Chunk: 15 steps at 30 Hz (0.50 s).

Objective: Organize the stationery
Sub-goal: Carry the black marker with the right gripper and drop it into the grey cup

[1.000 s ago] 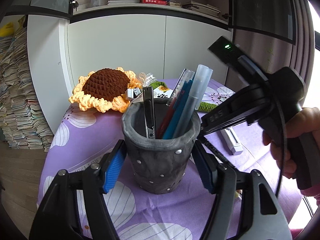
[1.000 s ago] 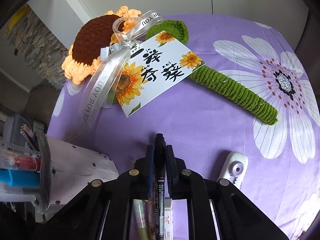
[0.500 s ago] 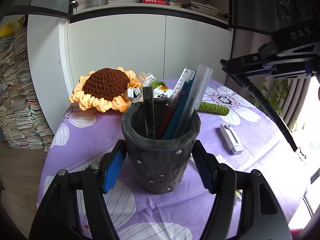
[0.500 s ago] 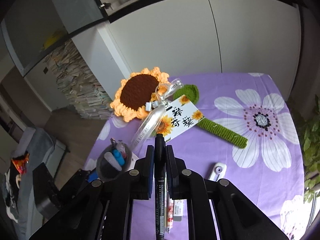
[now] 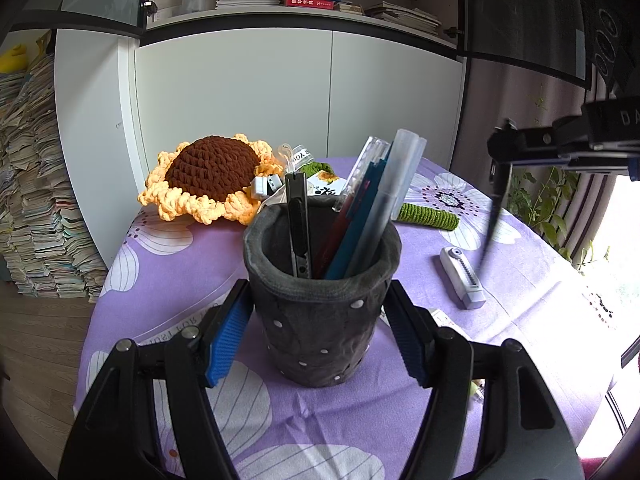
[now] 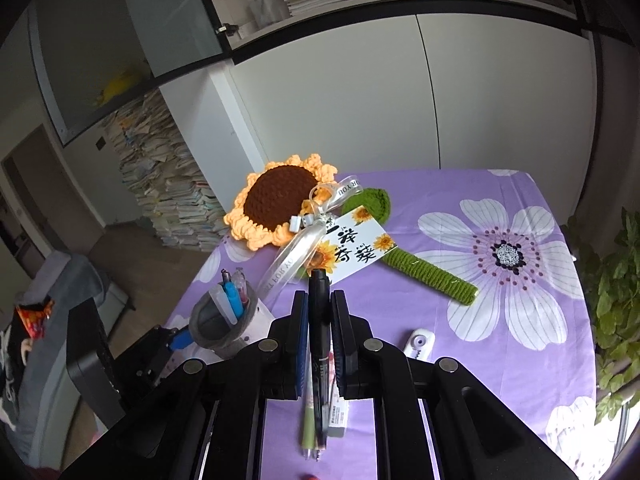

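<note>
A round tabletop (image 5: 540, 320) under a purple cloth printed with white flowers stands before white cupboard doors, with book-laden shelves above and paper stacks against the wall.

Nearest in the left wrist view, the left tool (image 5: 320, 332) has its 2 blue-padded fingers set against opposite sides of a dark grey pen holder (image 5: 324, 320), clamping it upright on the cloth. Inside lean a utility knife, a red pen, a blue one and a frosted tube.

The right tool (image 6: 319, 332) is shut on a black marker (image 6: 319, 320), whose long axis runs along the fingers, cap end forward. In the right wrist view the holder (image 6: 218, 324) lies down and to the left of the marker, so the coming move is judged to be a swing leftward and down, with the marker tipped upright over the open rim. The right hand carries the piece; the left only steadies the cup.

Beneath the right tool lie more pens, and a white correction tape (image 6: 418, 342) just beside. Farther off rest a crochet sunflower (image 6: 280, 204), its ribbon reading "FOR YOU", and a card (image 6: 356, 248) bearing Chinese characters. The right tool's body shows "DA" in the left wrist view.
</note>
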Motion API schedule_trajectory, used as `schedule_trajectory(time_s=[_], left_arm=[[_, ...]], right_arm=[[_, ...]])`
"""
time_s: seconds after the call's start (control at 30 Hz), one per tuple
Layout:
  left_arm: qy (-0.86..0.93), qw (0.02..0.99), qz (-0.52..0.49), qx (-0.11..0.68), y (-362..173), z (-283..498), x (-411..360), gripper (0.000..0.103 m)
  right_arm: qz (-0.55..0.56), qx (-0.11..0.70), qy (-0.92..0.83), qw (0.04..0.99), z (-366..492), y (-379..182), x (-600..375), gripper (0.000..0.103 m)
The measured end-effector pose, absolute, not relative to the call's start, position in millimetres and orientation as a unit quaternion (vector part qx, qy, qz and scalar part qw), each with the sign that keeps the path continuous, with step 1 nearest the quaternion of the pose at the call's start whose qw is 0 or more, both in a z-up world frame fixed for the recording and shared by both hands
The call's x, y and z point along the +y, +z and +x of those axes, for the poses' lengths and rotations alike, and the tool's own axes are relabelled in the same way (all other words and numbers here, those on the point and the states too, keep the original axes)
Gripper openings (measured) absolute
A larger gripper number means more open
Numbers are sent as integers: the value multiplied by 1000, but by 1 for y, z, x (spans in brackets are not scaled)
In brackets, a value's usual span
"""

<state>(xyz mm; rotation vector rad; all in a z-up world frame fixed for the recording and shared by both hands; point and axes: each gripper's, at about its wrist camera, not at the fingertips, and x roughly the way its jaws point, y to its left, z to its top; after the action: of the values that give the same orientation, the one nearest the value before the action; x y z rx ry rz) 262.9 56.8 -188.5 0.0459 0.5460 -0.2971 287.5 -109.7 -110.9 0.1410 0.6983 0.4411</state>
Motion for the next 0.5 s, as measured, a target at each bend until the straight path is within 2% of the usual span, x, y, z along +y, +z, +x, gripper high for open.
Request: schedule_trajectory(time_s=[0.23, 0.5], left_arm=[[-146, 952, 23, 269, -188, 263, 57, 66], [-146, 952, 23, 269, -188, 263, 57, 66]], right_arm=[[59, 340, 203, 916, 280, -117, -113, 12], [56, 274, 226, 933, 256, -66, -105, 12]])
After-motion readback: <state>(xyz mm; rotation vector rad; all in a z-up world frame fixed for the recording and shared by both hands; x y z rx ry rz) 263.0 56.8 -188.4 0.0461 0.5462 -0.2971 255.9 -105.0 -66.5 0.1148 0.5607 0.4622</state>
